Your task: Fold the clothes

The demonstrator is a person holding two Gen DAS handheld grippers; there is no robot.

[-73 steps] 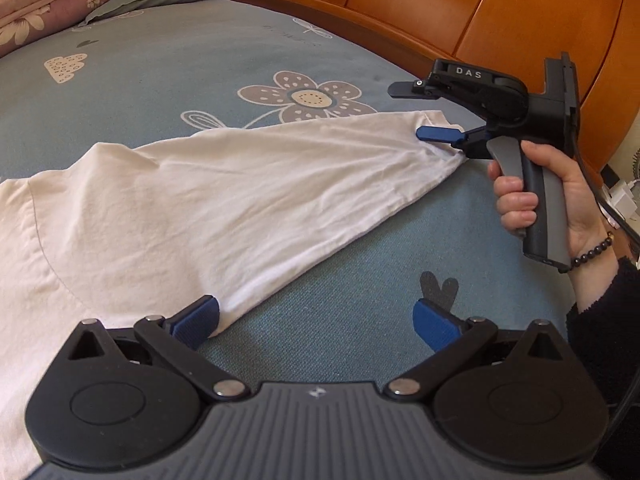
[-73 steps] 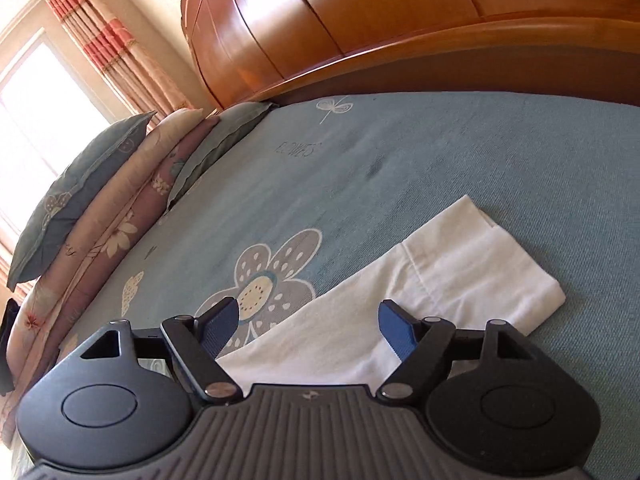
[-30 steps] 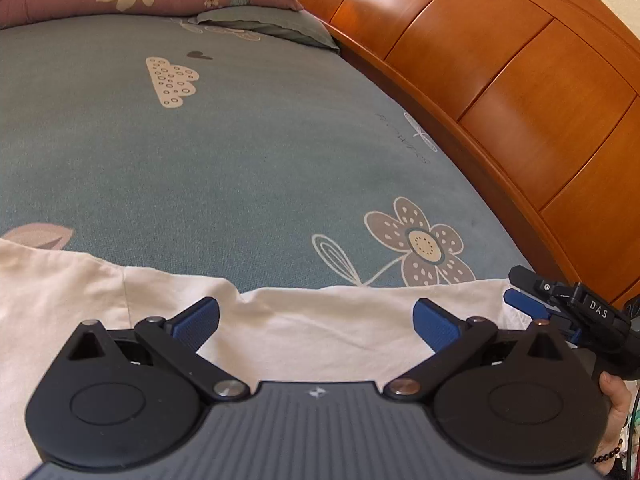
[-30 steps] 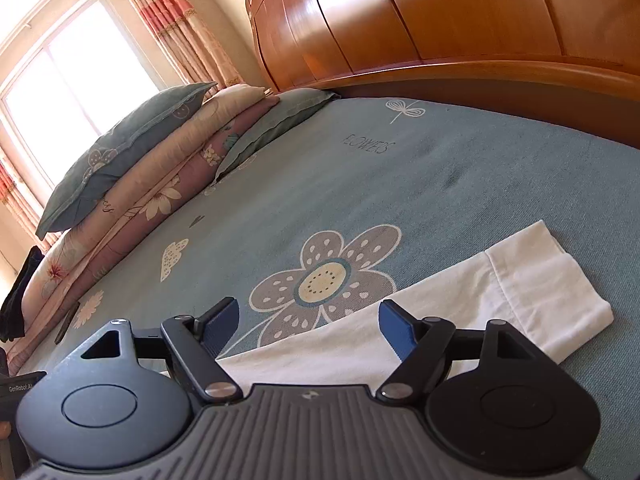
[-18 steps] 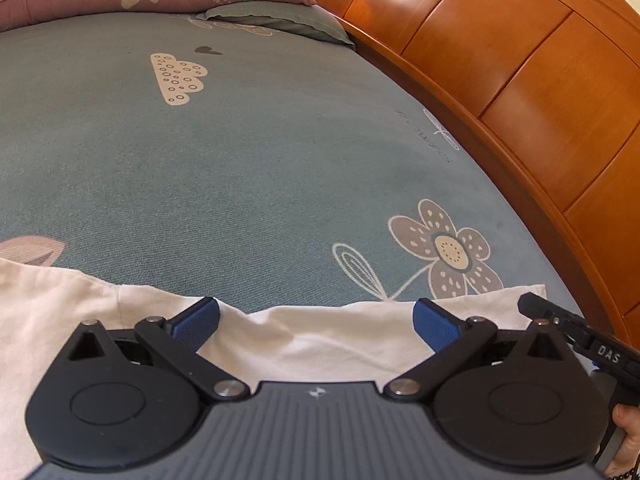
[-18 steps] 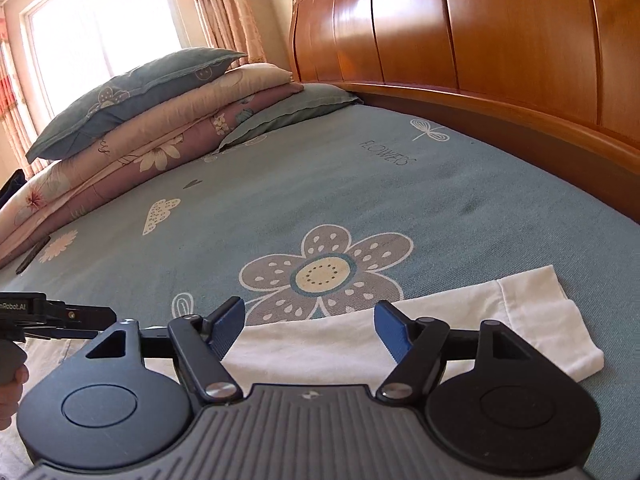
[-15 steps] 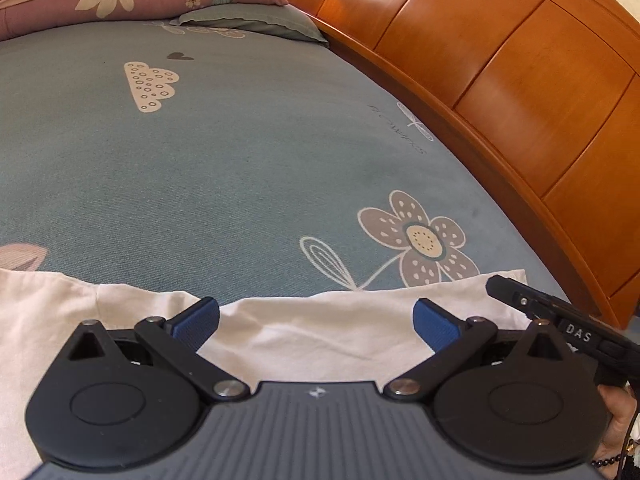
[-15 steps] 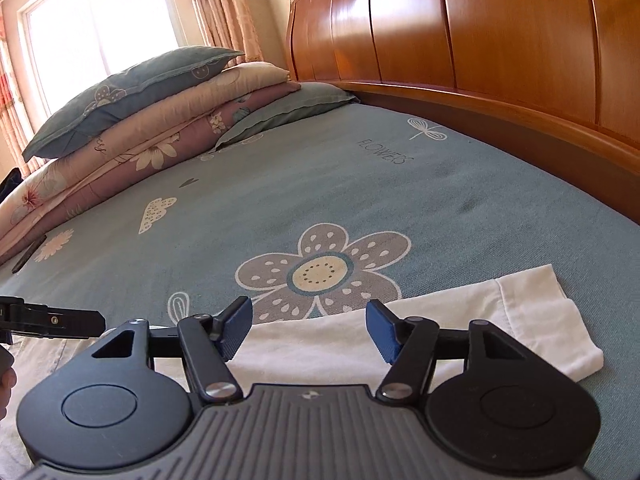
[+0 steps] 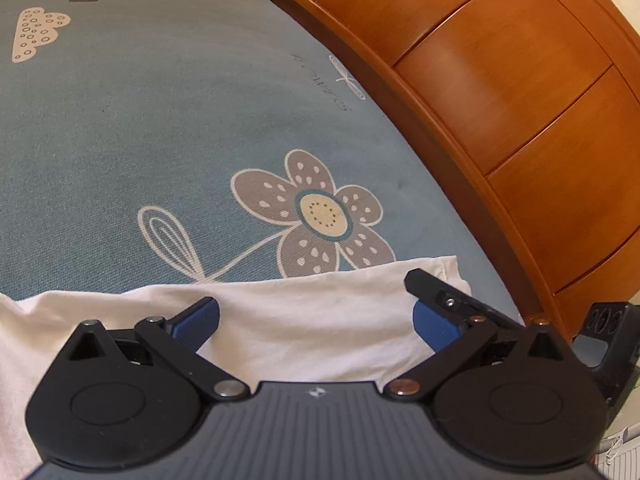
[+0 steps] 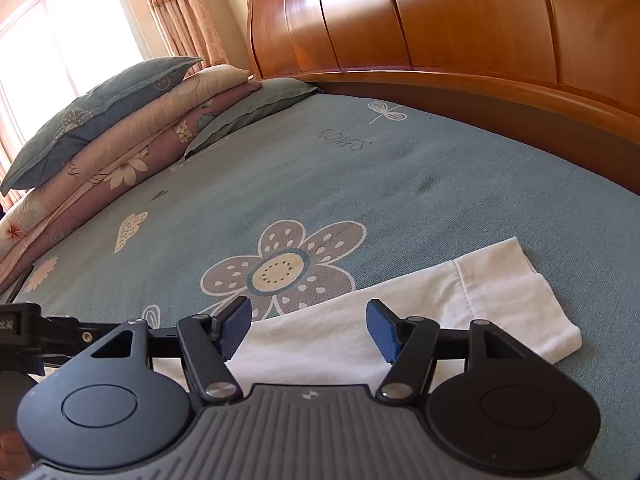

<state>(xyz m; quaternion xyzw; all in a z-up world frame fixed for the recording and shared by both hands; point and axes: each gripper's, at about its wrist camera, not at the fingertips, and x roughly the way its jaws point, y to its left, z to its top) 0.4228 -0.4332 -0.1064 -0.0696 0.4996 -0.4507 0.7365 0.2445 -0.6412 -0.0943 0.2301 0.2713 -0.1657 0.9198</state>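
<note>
A white garment (image 9: pixel 312 320) lies flat on the blue-green bed sheet (image 9: pixel 168 120), below a printed flower. Its long sleeve (image 10: pixel 440 300) runs right and ends in a folded cuff (image 10: pixel 504 280). My left gripper (image 9: pixel 316 324) is open wide just above the sleeve, with cloth under both blue pads and nothing pinched. My right gripper (image 10: pixel 309 328) is open too, with its jaws narrower than the left's, over the sleeve a short way before the cuff. In the left wrist view the right gripper (image 9: pixel 440 300) sits close beside my right pad. In the right wrist view the left gripper (image 10: pixel 44 332) shows at the left edge.
A tall wooden headboard (image 10: pixel 460 24) curves along the bed's far and right side. Stacked pillows and a folded quilt (image 10: pixel 132 128) lie at the far left under a curtained window (image 10: pixel 68 36). The sheet stretches bare beyond the garment.
The left gripper has slid right along the sleeve until it is next to the right gripper. The right gripper's jaws have narrowed a little, and its view has swung slightly.
</note>
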